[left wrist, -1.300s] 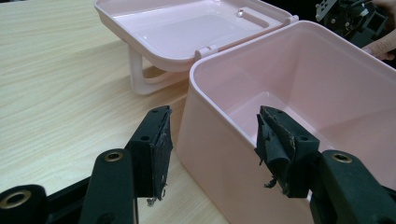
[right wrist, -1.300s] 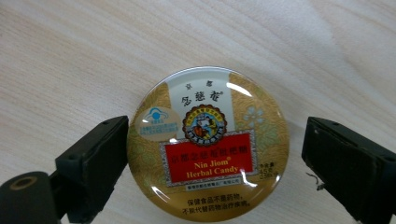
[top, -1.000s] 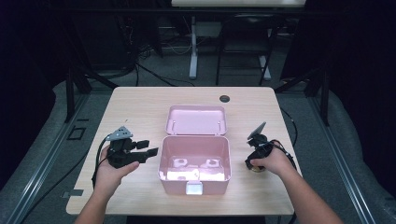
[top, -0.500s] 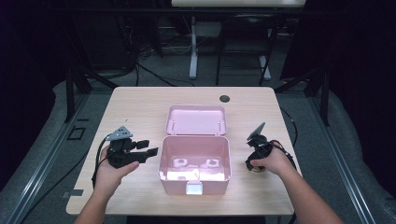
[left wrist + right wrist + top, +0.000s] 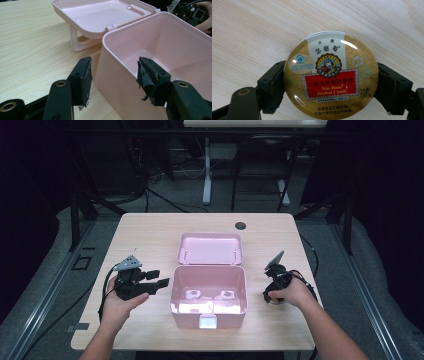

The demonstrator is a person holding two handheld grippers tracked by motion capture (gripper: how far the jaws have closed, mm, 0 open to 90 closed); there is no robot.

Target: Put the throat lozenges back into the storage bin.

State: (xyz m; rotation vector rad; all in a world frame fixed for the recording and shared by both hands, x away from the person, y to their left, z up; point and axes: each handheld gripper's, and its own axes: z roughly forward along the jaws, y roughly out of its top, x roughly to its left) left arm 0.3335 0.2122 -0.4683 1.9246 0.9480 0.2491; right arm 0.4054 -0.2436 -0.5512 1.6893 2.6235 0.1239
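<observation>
An open pink plastic box stands mid-table, its lid folded back flat behind it. My left gripper is held level just left of the box, open and holding nothing. In the left gripper view its jaws frame the box's near corner. My right gripper points down at the table just right of the box. In the right gripper view its jaws press both sides of a round gold candy tin labelled Nin Jiom Herbal Candy, which lies on the wood.
The light wooden table has a black round grommet near its far edge. A white latch sits on the box's front. Dark floor, cables and stand legs surround the table.
</observation>
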